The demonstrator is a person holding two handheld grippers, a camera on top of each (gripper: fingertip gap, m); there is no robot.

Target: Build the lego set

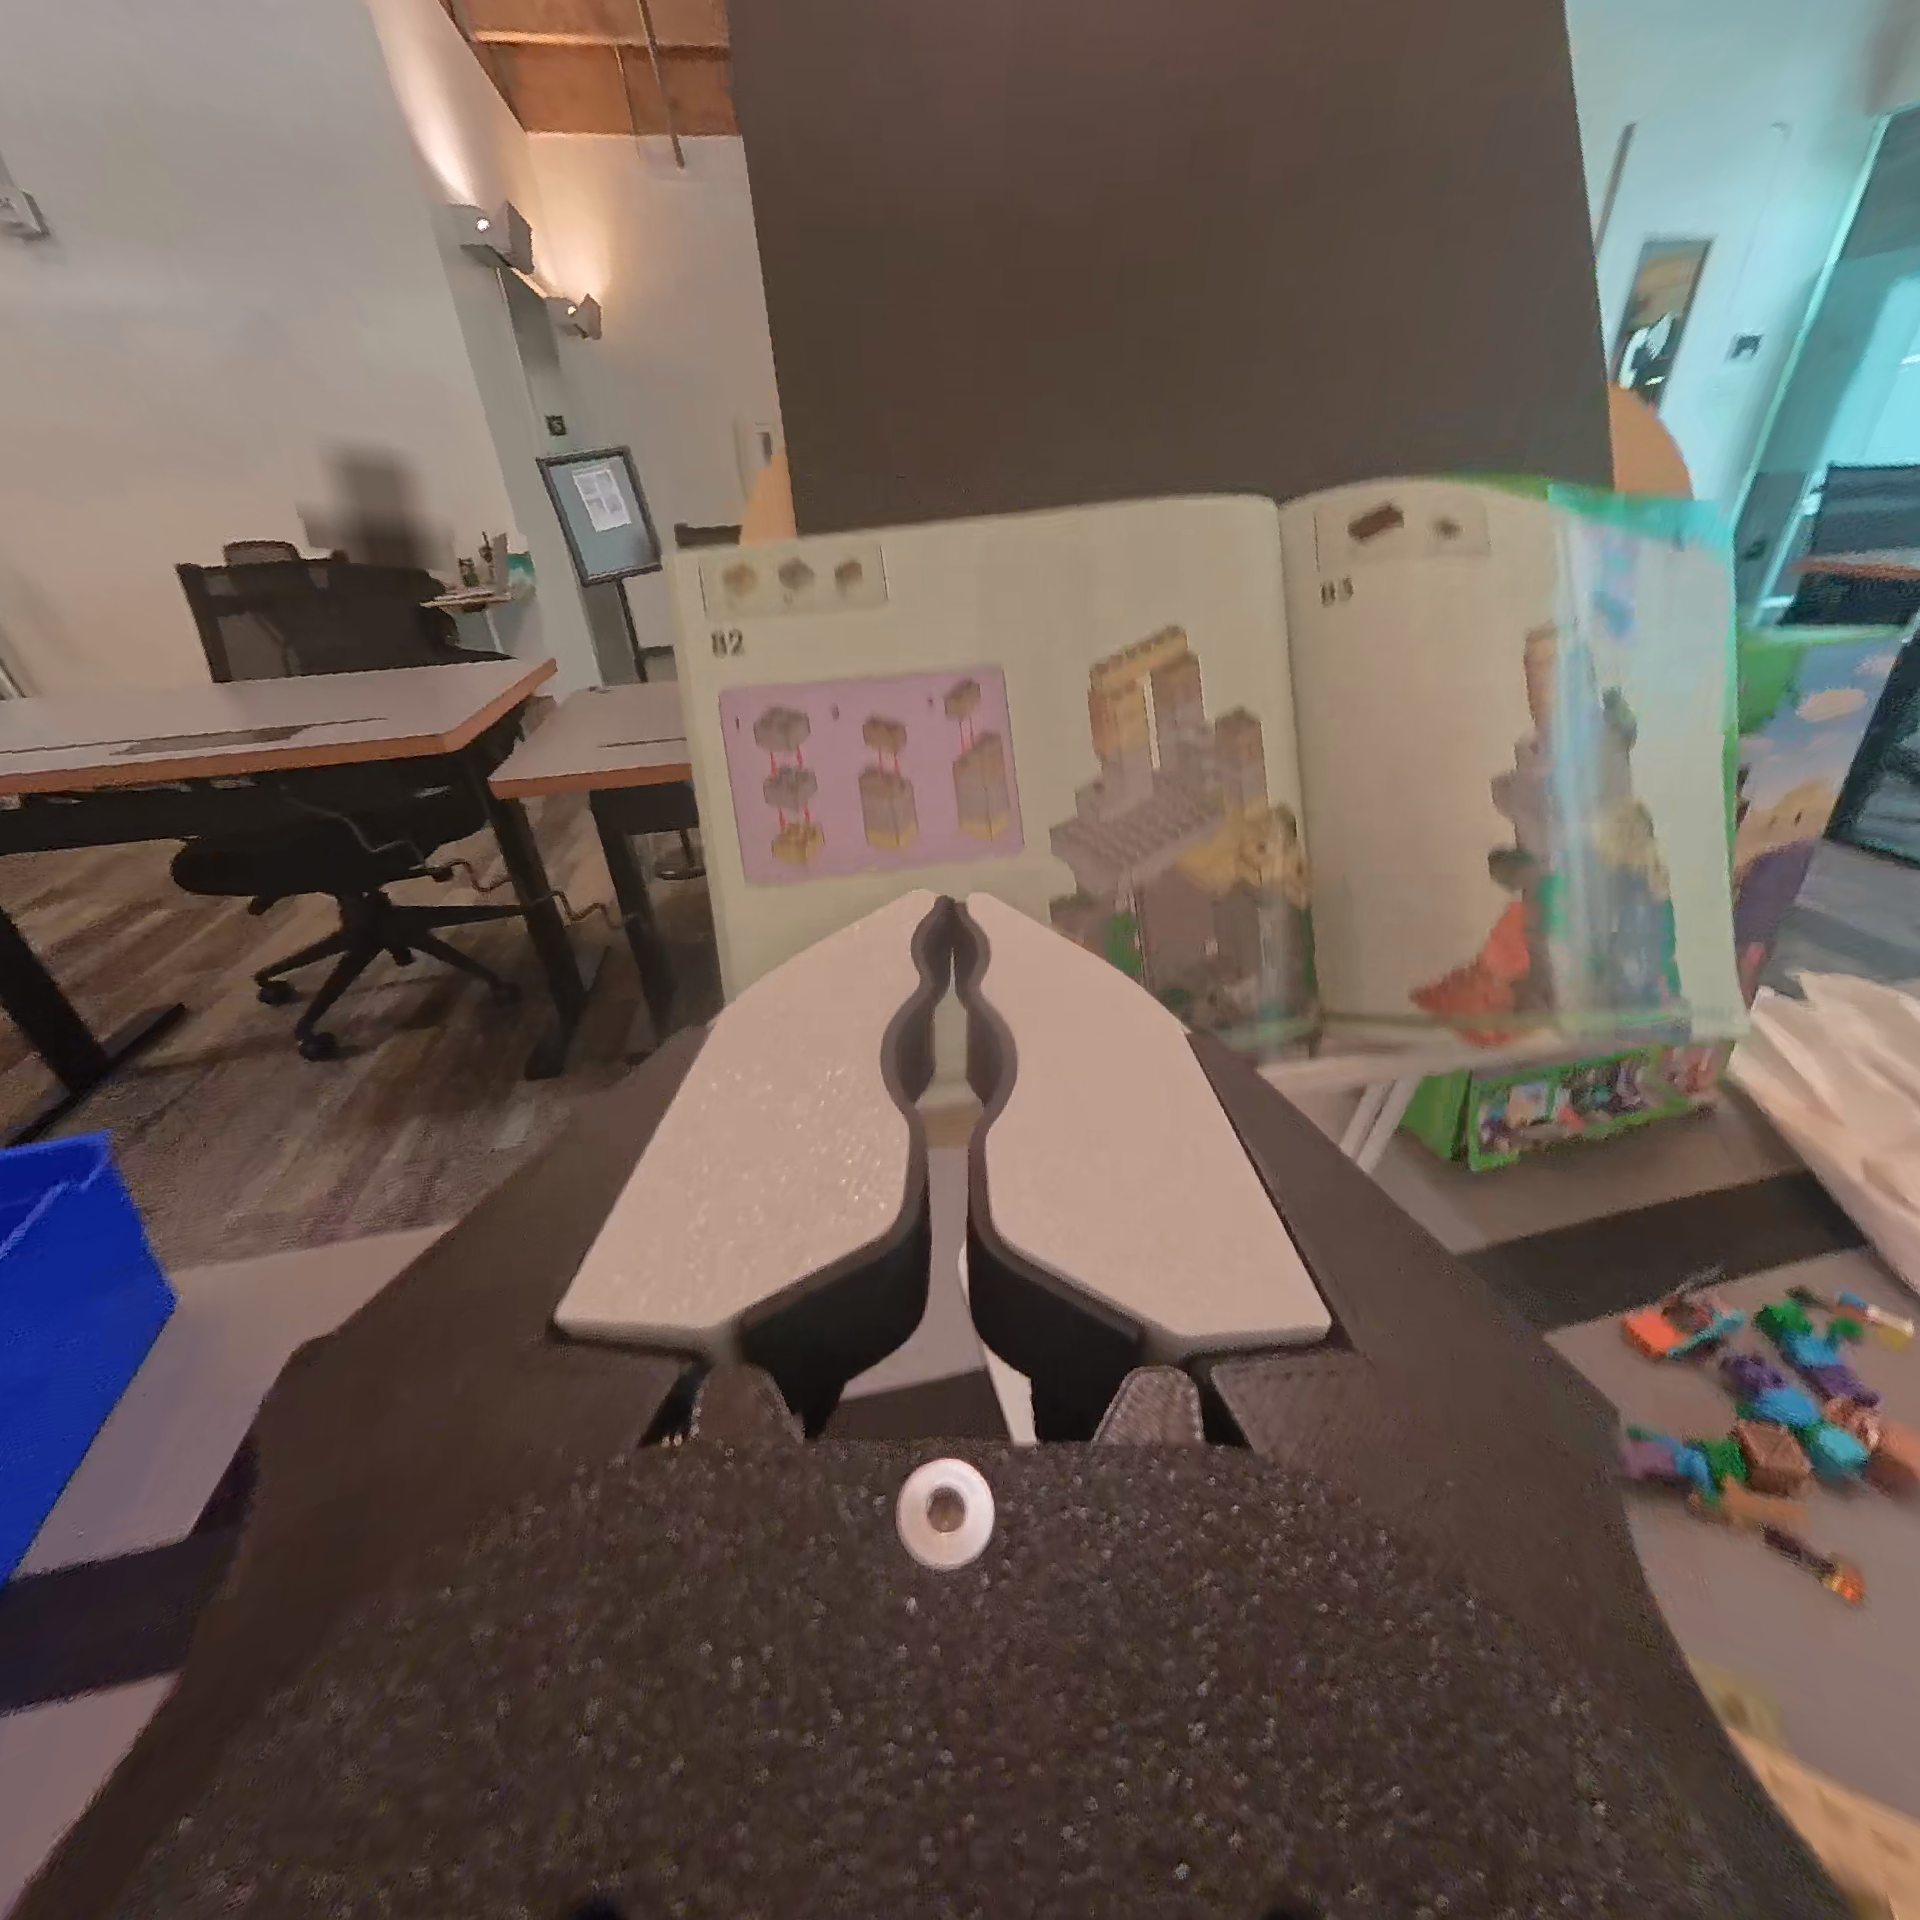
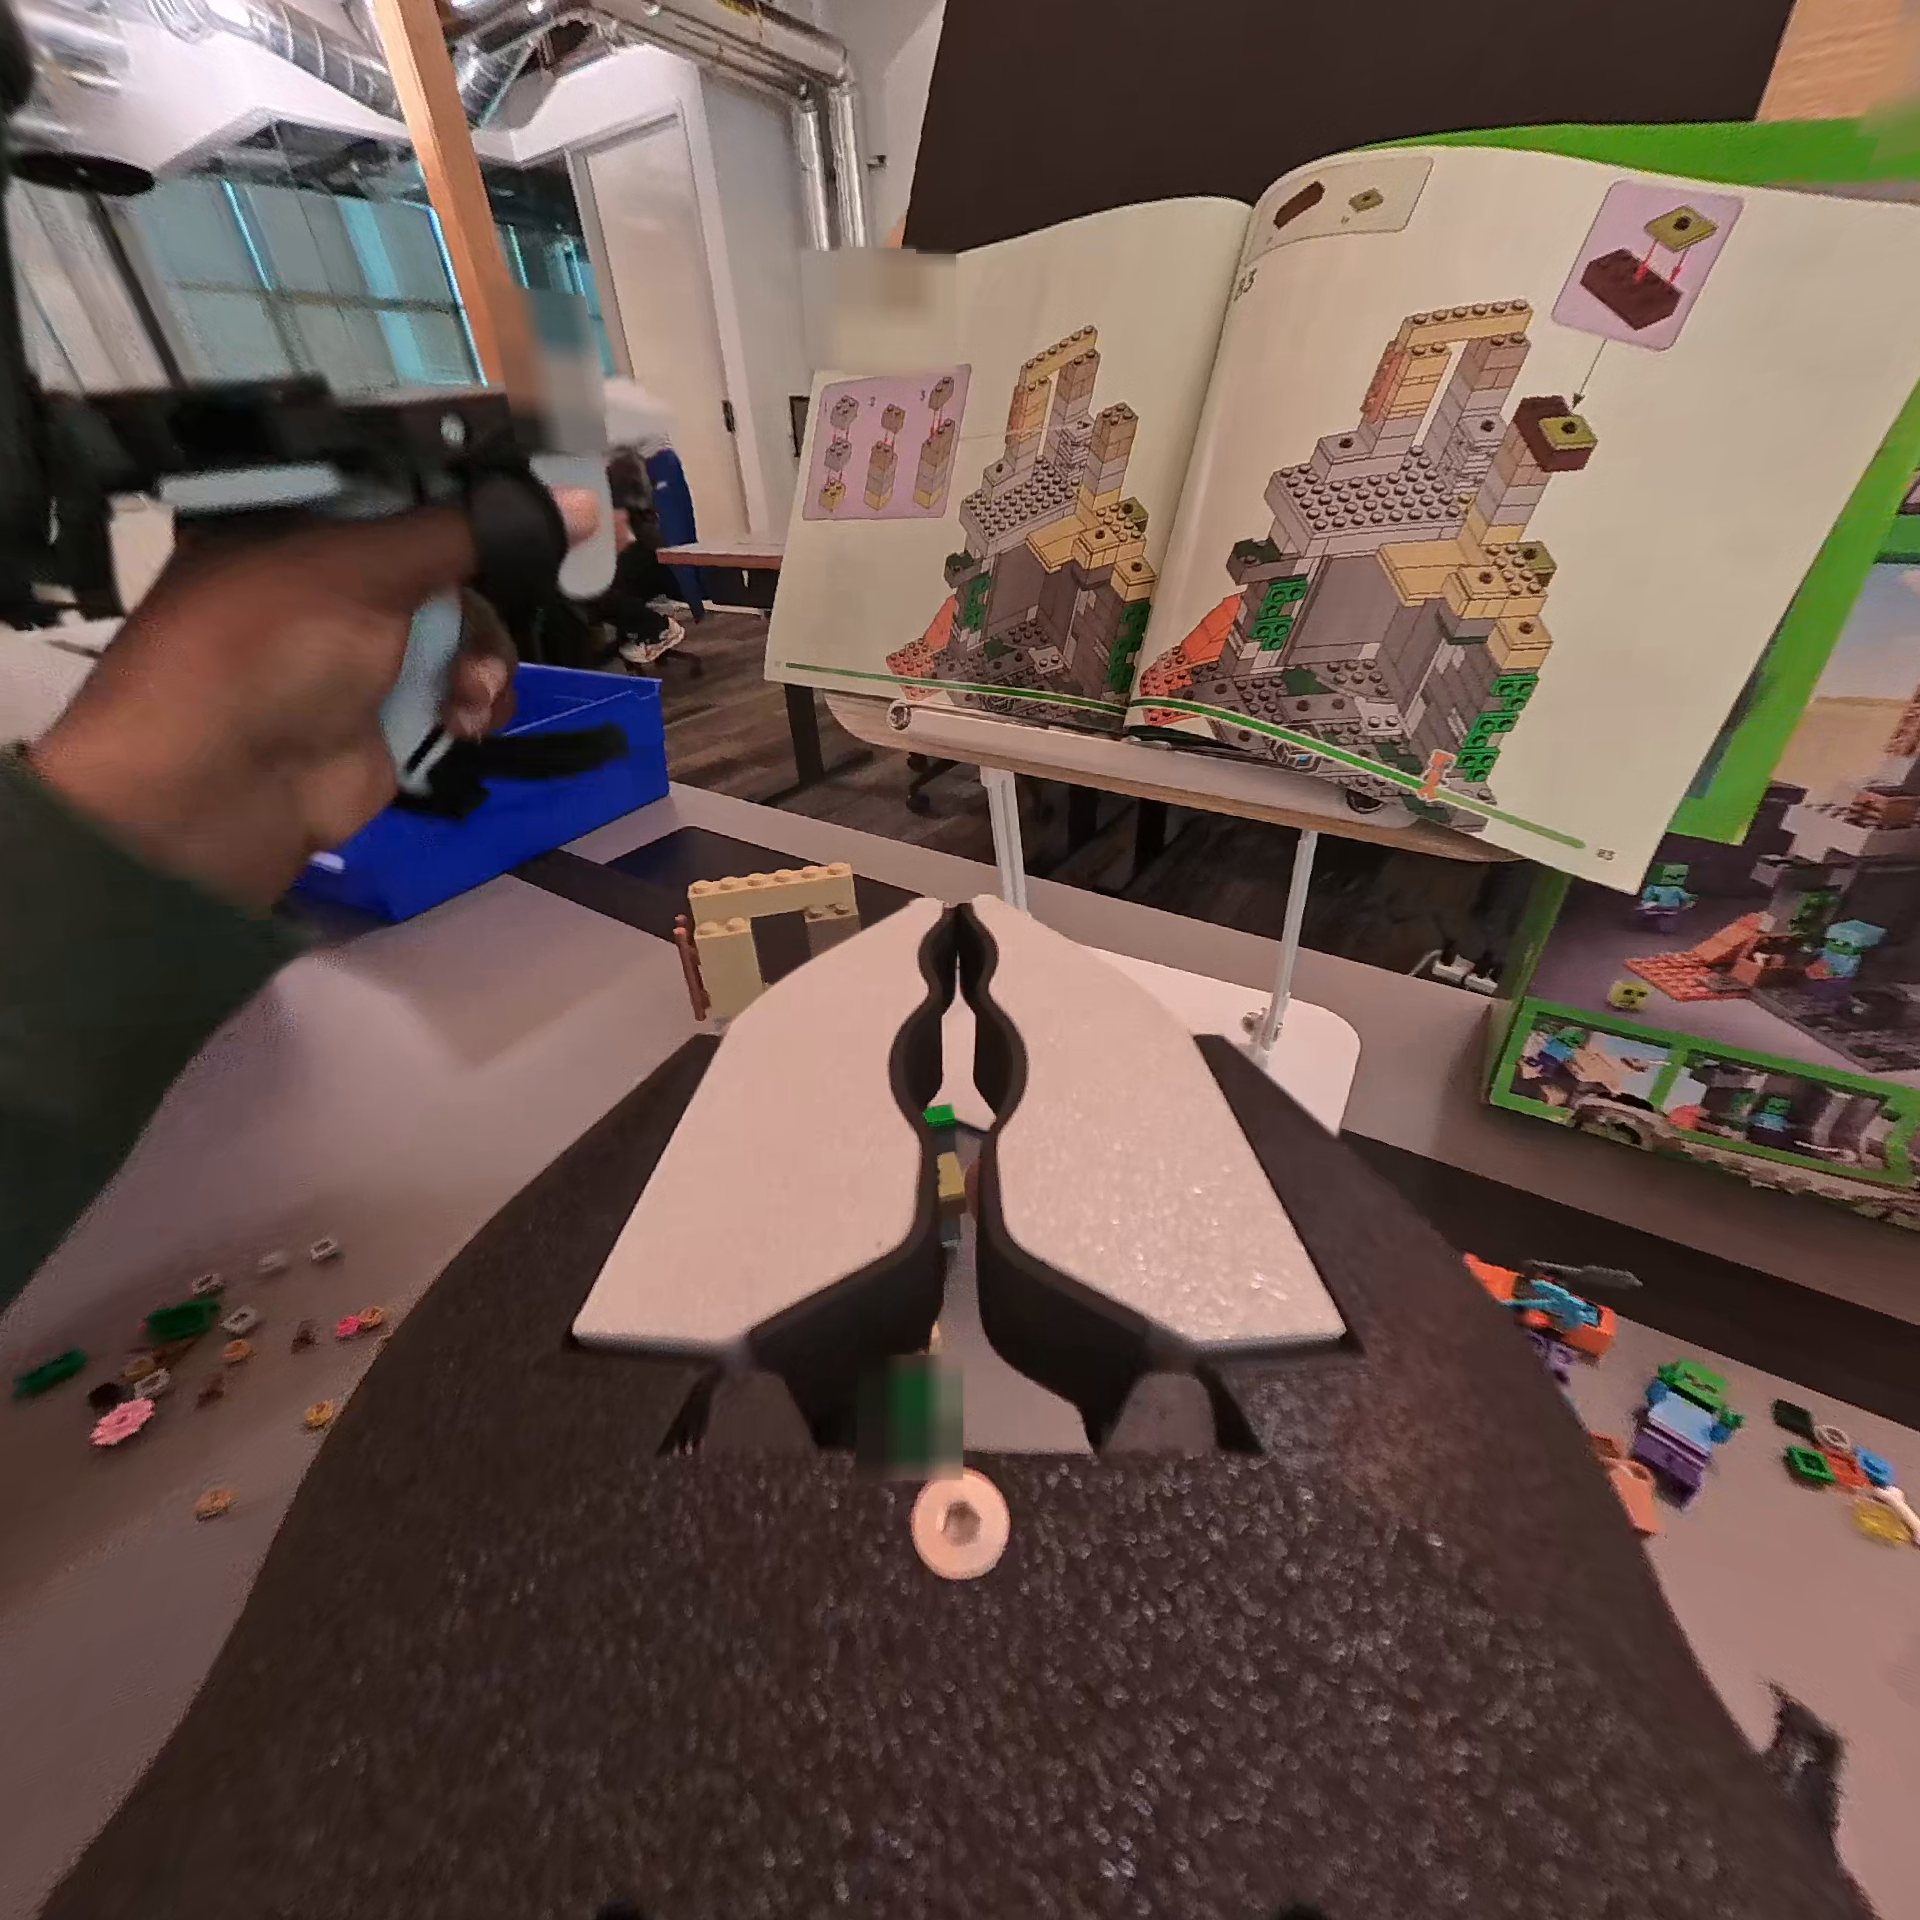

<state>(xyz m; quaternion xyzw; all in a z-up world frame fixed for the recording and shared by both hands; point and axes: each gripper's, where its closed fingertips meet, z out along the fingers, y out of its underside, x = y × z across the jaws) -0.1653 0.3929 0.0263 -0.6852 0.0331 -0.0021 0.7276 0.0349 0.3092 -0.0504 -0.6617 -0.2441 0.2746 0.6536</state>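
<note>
My left gripper (image 1: 956, 912) is shut and empty, raised and pointing at the open instruction booklet (image 1: 1143, 748) on its stand. My right gripper (image 2: 956, 914) is shut, with nothing between its tips, low over the grey table. A tan arch build (image 2: 774, 925) stands just beyond its left finger. Small green and tan bricks (image 2: 941, 1120) show through the gap between the fingers; I cannot tell whether they touch them. The booklet (image 2: 1299, 499) also shows in the right wrist view. A hand holds the left gripper (image 2: 577, 520) up at the left, blurred.
Loose small pieces (image 2: 208, 1340) lie at the left of the table. A colourful brick pile (image 2: 1683, 1423) lies at the right and also shows in the left wrist view (image 1: 1766, 1423). The green set box (image 2: 1714, 935) stands at the right. A blue bin (image 2: 520, 821) sits at the far left. White bags (image 1: 1849, 1091) are at the right. Some 25 centimetres of space lies between my two pairs of fingers.
</note>
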